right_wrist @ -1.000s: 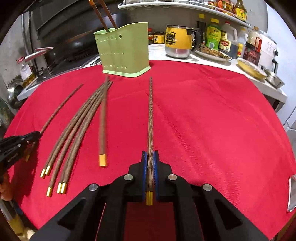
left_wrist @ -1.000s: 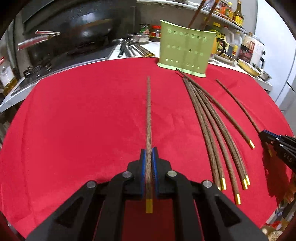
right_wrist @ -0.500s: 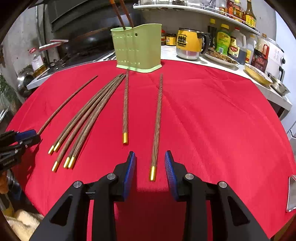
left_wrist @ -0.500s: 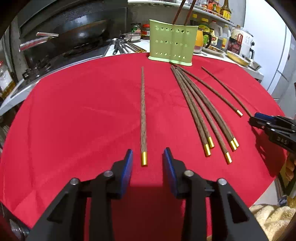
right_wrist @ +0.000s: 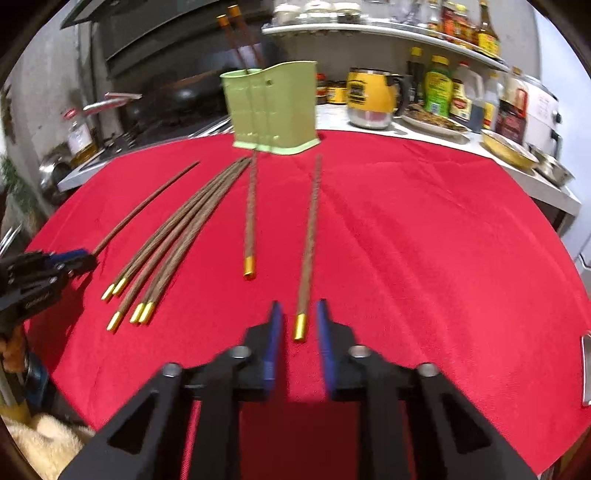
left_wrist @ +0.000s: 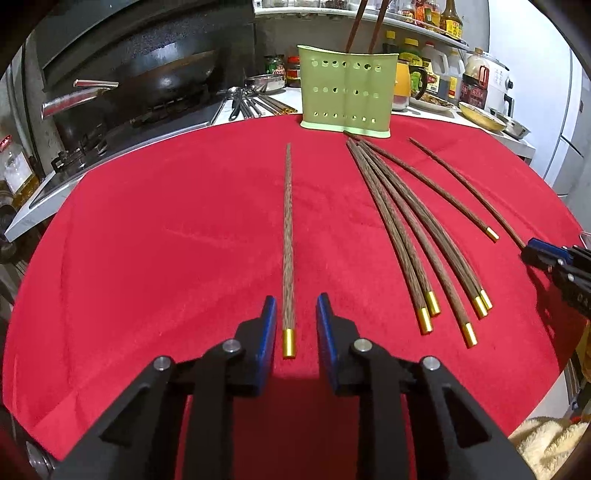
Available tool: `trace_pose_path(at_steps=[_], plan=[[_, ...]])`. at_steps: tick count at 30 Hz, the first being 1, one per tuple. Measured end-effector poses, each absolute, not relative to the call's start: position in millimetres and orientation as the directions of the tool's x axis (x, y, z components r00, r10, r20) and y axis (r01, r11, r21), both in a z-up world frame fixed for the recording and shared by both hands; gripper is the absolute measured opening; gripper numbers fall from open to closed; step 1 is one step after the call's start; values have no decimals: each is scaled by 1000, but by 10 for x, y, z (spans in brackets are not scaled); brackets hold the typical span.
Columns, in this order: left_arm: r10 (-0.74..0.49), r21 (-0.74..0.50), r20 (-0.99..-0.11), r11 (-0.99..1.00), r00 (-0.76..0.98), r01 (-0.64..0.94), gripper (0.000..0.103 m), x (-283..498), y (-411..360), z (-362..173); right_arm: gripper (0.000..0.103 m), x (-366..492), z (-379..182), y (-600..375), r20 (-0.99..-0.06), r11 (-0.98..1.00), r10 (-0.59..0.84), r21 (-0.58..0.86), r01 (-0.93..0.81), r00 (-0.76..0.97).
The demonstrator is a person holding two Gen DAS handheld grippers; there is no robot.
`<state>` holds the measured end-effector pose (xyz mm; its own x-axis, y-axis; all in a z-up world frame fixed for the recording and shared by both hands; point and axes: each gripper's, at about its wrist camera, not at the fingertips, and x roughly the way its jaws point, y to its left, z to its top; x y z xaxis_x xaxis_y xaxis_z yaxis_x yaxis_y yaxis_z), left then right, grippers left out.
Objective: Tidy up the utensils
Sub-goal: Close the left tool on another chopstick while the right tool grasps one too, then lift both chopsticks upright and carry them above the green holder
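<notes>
**Both grippers spread over loose chopsticks**

Here, a single wooden chopstick [left_wrist: 287, 236] lies flat on the red cloth [left_wrist: 166, 240], its gold-capped end between the blue pads of my left gripper [left_wrist: 295, 325], which is spread wide and touches nothing. The stick runs straight away from me toward the far edge of the cloth.

My right gripper [right_wrist: 298, 328] is likewise spread, and another chopstick [right_wrist: 309, 240] lies between its pads, gold cap nearest me, untouched. Just left of it in the right wrist view lies one more stick [right_wrist: 250, 214], its thin tip reaching the base of the green holder [right_wrist: 273, 110]. Further left a fanned bundle of five chopsticks [right_wrist: 177, 236] rests with caps toward the near side, and beyond that a lone stick [right_wrist: 147, 205] ends beside my other gripper.

The perforated green holder stands upright at the far edge of the cloth with two chopsticks [left_wrist: 364, 26] already standing in it. Behind it, a wok [left_wrist: 147, 74] sits on the stove at far left, and a yellow mug [right_wrist: 369, 99] and sauce bottles [right_wrist: 439, 88] at far right.
</notes>
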<state>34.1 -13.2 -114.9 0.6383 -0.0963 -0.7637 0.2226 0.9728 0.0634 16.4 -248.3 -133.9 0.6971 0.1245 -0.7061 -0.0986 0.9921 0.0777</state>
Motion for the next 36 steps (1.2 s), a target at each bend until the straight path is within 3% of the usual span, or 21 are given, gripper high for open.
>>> trace_pose_path(at_steps=[5, 7, 13, 27, 36], plan=[[-89, 69, -747, 975, 659, 210, 22, 338, -158, -1169, 12, 133, -1350, -2405, -697, 995, 82, 12, -102, 713], [-73, 84, -746, 976, 662, 203, 7, 332, -164, -1167, 12, 98, -1355, -2355, -690, 995, 49, -31, -97, 722], [-136, -2, -738, 980, 661, 199, 6, 333, -49, -1075, 7, 88, -1297, -2410, -690, 995, 88, 23, -99, 718], [-180, -25, -398, 982, 900, 186, 6, 38, 209, 277, 7, -155, 102, -2621, -412, 990, 138, 61, -124, 901], [-202, -50, -349, 979, 915, 197, 6, -26, 261, 499, 7, -203, 521, -2635, -344, 992, 122, 35, -117, 931]])
